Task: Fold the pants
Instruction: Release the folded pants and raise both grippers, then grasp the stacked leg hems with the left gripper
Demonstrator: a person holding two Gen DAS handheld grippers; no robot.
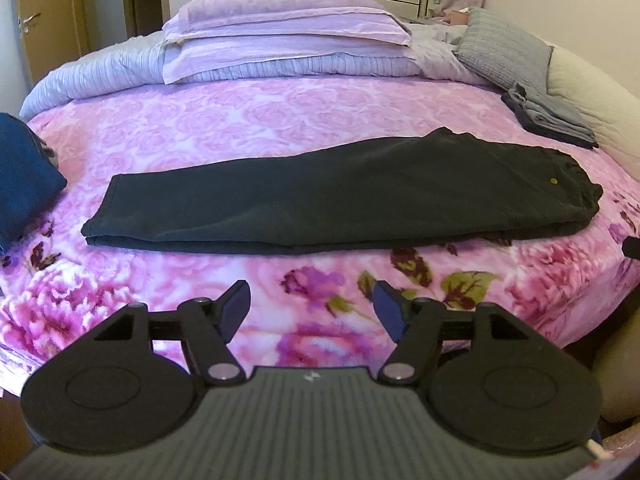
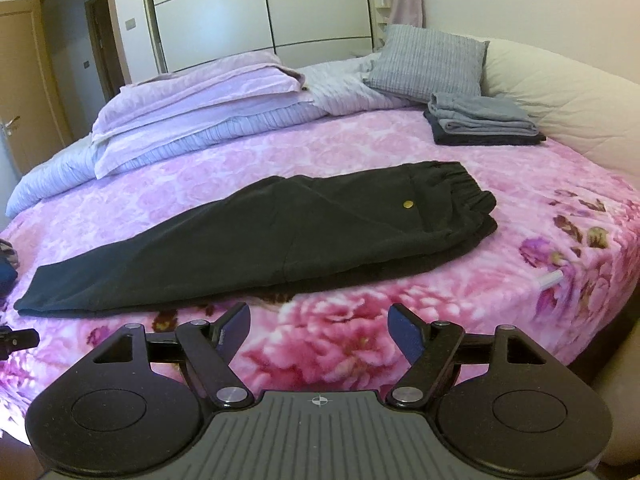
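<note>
We see a pair of black pants [image 1: 340, 196] lying flat on a bed [image 1: 248, 120] covered by a pink floral blanket [image 2: 360, 148]. The pants are folded lengthwise, one leg laid upon the other, and stretch across the blanket from the leg hems at the left to the gathered waistband [image 2: 464, 184] at the right. A small brass button [image 2: 408, 204] shows near the waistband.

In the left wrist view we find the left tool [image 1: 311, 308] above the near edge of the blanket, short of the pants and apart from them. Its blue-padded fingers [image 1: 236, 304] stand spread, with only blanket visible in the gap. In the right wrist view the right tool [image 2: 320, 328] is likewise spread wide, its fingers [image 2: 406, 332] clear of the cloth and nothing between them; it faces the middle and waist portion of the pants.

Beyond the pants we note a stack of lilac pillows and folded bedding [image 1: 280, 36], a grey ribbed cushion [image 2: 428, 62], and a small pile of folded grey garments [image 2: 480, 120] resting at the far right of the blanket, well apart from the pants. A dark blue folded item [image 1: 24, 176] lies at the left edge of the bed. A pale wardrobe [image 2: 260, 8] and a wooden door [image 1: 44, 16] stand behind the bed.
</note>
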